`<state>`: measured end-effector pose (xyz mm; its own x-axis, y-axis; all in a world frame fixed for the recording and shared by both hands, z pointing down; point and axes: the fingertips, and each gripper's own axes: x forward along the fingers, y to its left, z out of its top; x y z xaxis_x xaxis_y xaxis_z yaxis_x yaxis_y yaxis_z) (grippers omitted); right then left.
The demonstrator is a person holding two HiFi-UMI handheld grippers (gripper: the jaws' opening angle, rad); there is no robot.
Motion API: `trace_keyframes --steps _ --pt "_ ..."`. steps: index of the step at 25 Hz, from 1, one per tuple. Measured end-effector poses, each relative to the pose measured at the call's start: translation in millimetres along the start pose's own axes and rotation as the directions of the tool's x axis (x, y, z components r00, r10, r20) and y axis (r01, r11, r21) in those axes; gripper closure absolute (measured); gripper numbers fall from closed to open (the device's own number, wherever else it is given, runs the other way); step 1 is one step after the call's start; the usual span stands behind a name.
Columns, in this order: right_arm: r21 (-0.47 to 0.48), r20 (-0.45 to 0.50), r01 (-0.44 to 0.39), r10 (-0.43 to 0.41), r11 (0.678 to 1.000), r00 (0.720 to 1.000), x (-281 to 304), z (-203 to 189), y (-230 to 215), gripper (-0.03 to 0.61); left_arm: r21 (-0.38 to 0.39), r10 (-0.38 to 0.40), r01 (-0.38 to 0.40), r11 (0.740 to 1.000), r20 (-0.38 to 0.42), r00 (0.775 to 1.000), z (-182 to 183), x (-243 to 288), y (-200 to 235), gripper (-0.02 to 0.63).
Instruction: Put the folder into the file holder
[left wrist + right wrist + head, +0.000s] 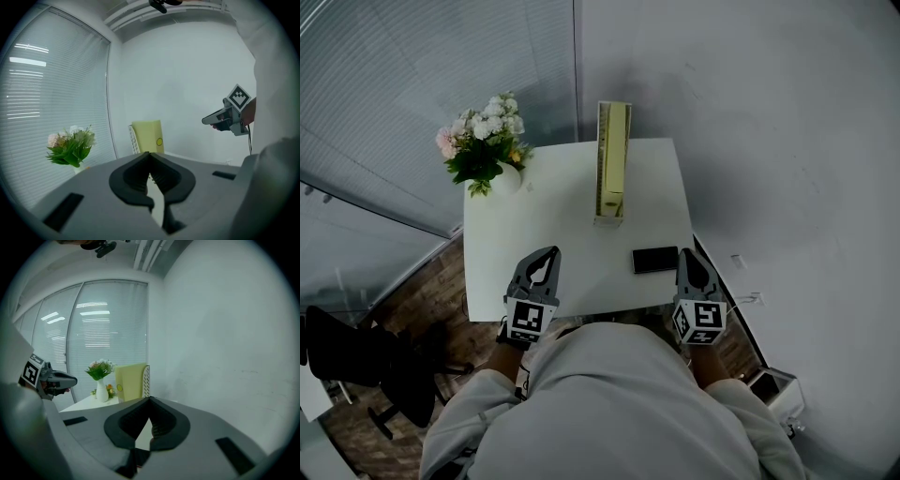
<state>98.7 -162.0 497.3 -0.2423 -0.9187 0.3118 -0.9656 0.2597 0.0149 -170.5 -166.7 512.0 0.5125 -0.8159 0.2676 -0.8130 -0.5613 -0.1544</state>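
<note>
A pale yellow folder (pixel 613 155) stands upright inside the white mesh file holder (pixel 609 219) at the back middle of the white table (pixel 534 225). My left gripper (pixel 551 253) hovers over the table's front edge, shut with nothing in it. My right gripper (pixel 686 253) is at the front right corner, also shut and empty. In the left gripper view the shut jaw tips (pixel 150 153) point toward the folder (pixel 149 136) and holder (pixel 134 139). The right gripper view shows its tips (pixel 150 399) together, with the folder (pixel 130 380) beyond.
A white vase of pink and white flowers (pixel 483 145) stands at the table's back left corner. A black phone (pixel 654 260) lies flat near the right gripper. A window with blinds runs on the left, a wall on the right. A dark chair (pixel 356 361) sits at lower left.
</note>
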Motion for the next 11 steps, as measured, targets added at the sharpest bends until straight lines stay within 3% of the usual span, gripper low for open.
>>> trace_keyframes --steps 11 --pt "0.0 -0.003 -0.004 0.004 1.0 1.0 2 0 -17 0.566 0.003 -0.019 0.019 1.0 -0.026 0.999 1 16 -16 0.606"
